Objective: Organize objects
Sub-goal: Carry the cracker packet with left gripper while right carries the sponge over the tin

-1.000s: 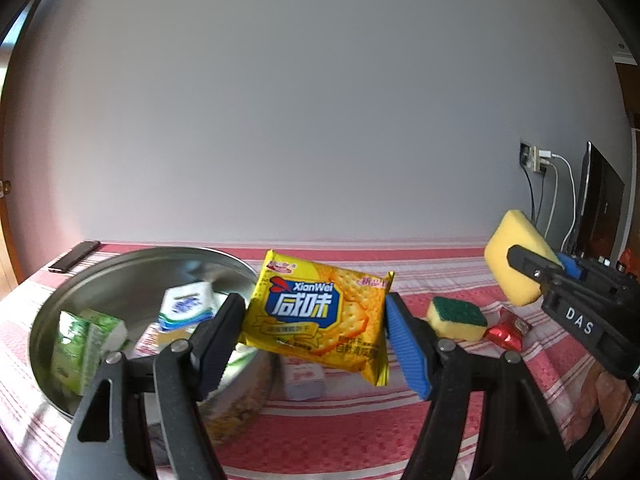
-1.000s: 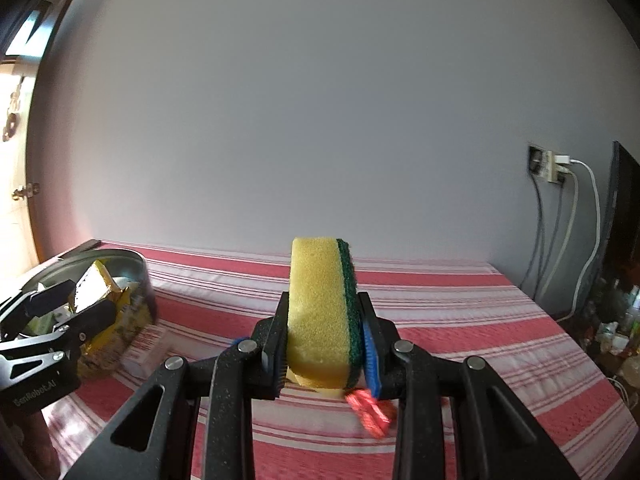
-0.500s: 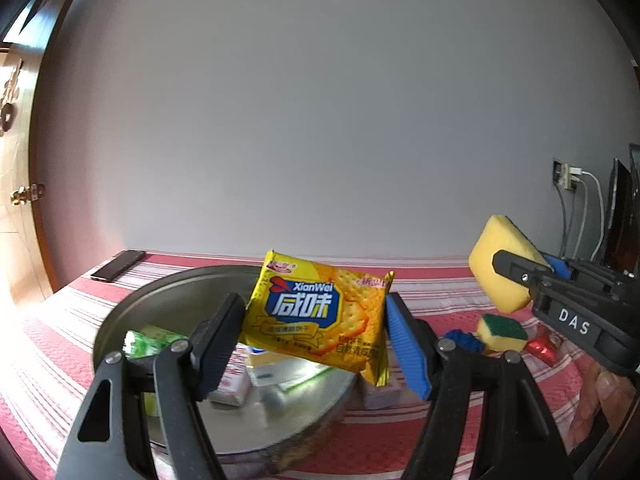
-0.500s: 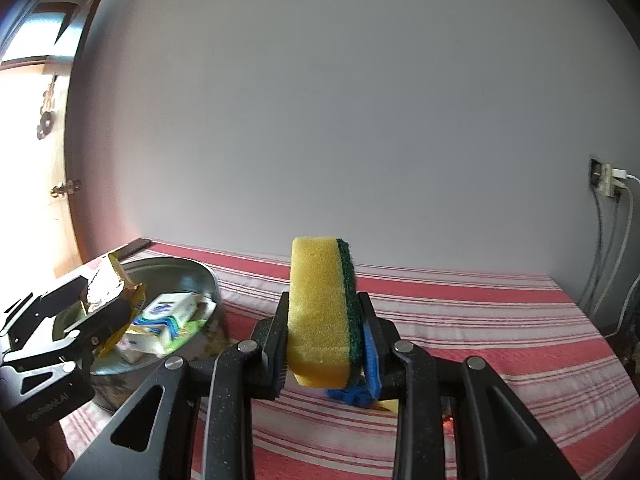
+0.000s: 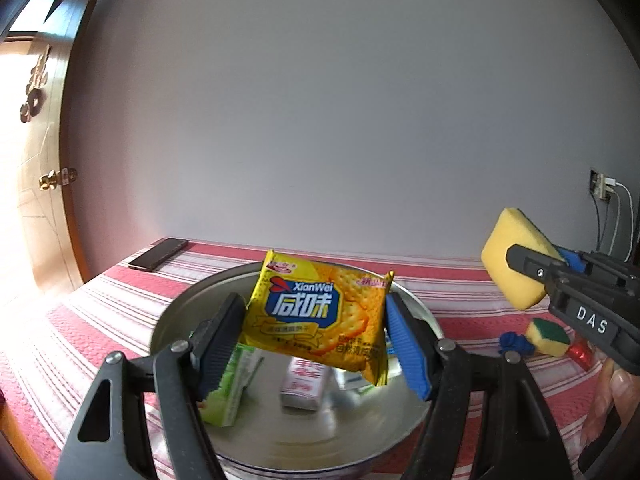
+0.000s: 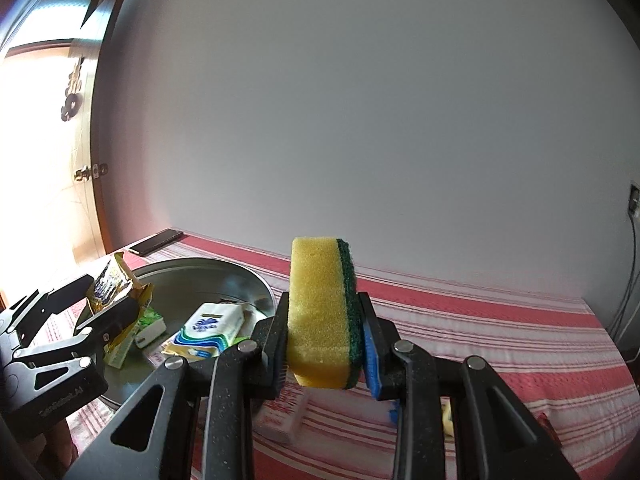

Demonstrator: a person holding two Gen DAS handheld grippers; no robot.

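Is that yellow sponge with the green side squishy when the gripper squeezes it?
Probably: the yellow sponge with the green side looks porous and soft between the shut right gripper. It likely weighs little, sticking up without sagging. Its rough foam probably won't slip.

Black speckled tongs (image 6: 324, 344) with silver screws, one blue ribbed pad.

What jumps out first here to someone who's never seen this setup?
The bright yellow cracker packet, pinched in the left gripper above a metal bowl of small packs. Next, the yellow-and-green sponge clamped upright in the right gripper over the red striped cloth.
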